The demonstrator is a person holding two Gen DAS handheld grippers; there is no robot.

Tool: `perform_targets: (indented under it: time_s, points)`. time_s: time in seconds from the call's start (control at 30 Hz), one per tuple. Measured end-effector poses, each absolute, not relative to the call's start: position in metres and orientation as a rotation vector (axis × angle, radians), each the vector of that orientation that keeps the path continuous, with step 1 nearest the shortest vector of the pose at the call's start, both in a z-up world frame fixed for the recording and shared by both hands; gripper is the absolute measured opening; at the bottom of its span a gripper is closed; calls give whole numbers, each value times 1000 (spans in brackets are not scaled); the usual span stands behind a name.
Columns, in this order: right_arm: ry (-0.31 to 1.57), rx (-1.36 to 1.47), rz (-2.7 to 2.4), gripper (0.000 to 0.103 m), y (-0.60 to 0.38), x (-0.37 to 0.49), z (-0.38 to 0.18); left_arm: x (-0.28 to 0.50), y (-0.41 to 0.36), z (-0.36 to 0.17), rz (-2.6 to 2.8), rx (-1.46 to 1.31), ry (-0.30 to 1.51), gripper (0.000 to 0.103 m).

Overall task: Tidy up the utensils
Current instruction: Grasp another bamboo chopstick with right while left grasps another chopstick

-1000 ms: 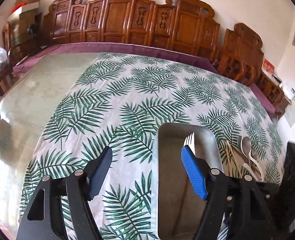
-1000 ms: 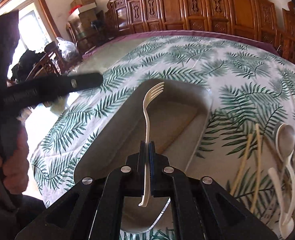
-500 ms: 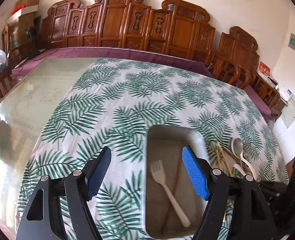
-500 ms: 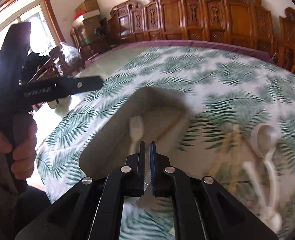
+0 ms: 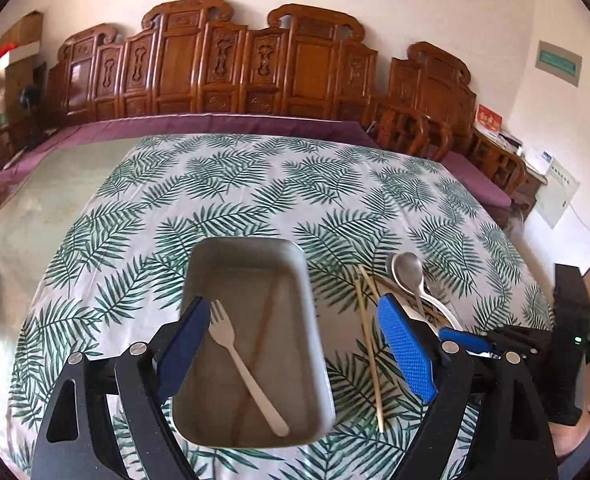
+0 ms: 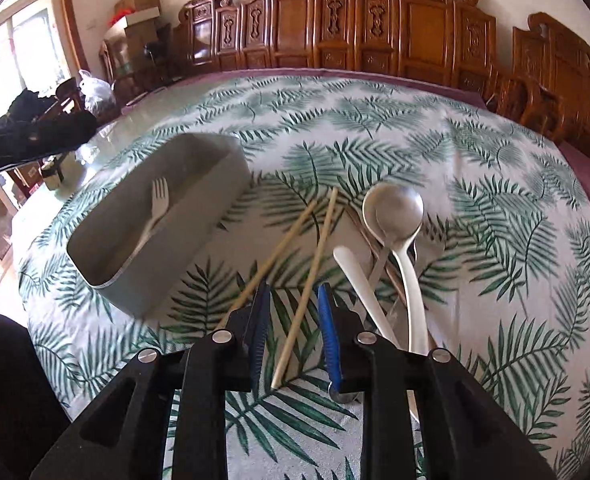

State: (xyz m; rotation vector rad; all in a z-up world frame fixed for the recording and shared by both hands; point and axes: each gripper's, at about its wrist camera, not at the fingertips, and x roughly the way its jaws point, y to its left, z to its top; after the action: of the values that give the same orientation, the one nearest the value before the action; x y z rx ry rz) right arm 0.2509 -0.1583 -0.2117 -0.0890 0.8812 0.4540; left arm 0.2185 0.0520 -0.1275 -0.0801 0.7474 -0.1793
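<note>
A grey rectangular bin point(image 5: 311, 312) point(image 6: 215, 192) stands on the leaf-print cloth and holds a white fork point(image 5: 247, 368) point(image 6: 157, 208) and a wooden chopstick point(image 5: 261, 340). My left gripper point(image 5: 295, 364) is open and empty, hovering above the bin's near end. My right gripper point(image 6: 293, 336) is open with its jaws either side of one chopstick point(image 6: 307, 284); a second chopstick point(image 6: 279, 248) lies just left. To the right lies a pile with a metal spoon point(image 6: 395, 208) point(image 5: 409, 272) and white plastic utensils point(image 6: 413, 280).
The tablecloth point(image 5: 255, 184) covers the right part of a glass-topped table point(image 5: 55, 200). Carved wooden chairs point(image 5: 255, 72) line the far edge. The right gripper shows at the left wrist view's right edge point(image 5: 495, 340).
The right gripper let go of the fork into the bin, swung right over the loose chopsticks and opened. The left gripper shifted right over the bin.
</note>
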Motion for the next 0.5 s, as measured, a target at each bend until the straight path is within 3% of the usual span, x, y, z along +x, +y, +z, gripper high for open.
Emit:
perform_targets:
  time_s: [0.5]
  points:
    - [961,-150,427,24,-133,292,-250,206,28,-143,-206,-37,783,82]
